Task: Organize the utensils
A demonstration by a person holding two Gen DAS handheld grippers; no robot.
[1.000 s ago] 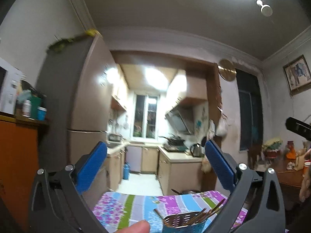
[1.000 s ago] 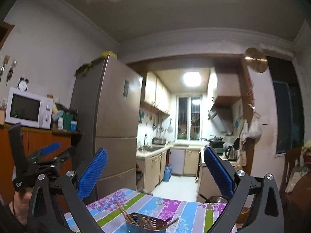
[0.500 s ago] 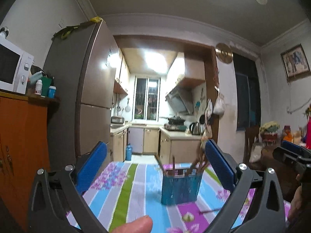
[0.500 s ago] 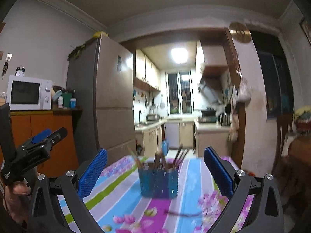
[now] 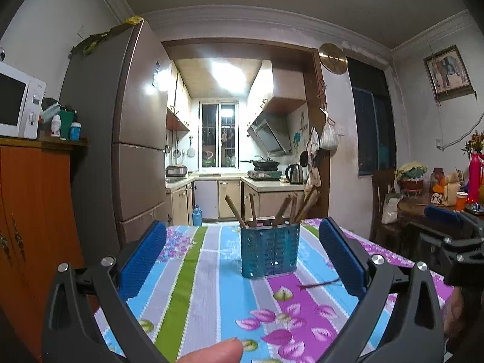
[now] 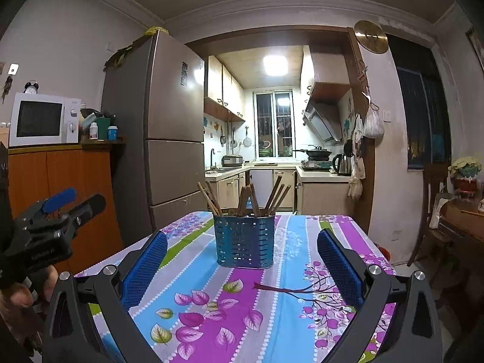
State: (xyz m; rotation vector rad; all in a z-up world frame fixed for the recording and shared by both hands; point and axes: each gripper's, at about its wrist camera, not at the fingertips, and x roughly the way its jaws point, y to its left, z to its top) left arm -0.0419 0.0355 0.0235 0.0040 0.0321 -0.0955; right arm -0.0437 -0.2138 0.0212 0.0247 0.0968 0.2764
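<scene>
Lying crosswise between spread, empty right gripper [image 6: 242, 269] jaws, the dark wooden chopstick [image 6: 284, 289] fronts the blue perforated metal holder [image 6: 244, 240]; left gripper [image 5: 242, 261] likewise spread.

Tablecloth [image 6: 272, 311] striped blue, grey, green and purple with pink leaf and tree prints; utensil holder [image 6: 244, 240] perforated blue, holding brown chopsticks [image 6: 273, 195]; loose chopstick [image 6: 282, 289] dark reddish-brown; both grippers black with blue pads [image 6: 144, 267]; far-left cabinet [image 6: 60, 193] orange, microwave [image 6: 44, 119] white.
</scene>
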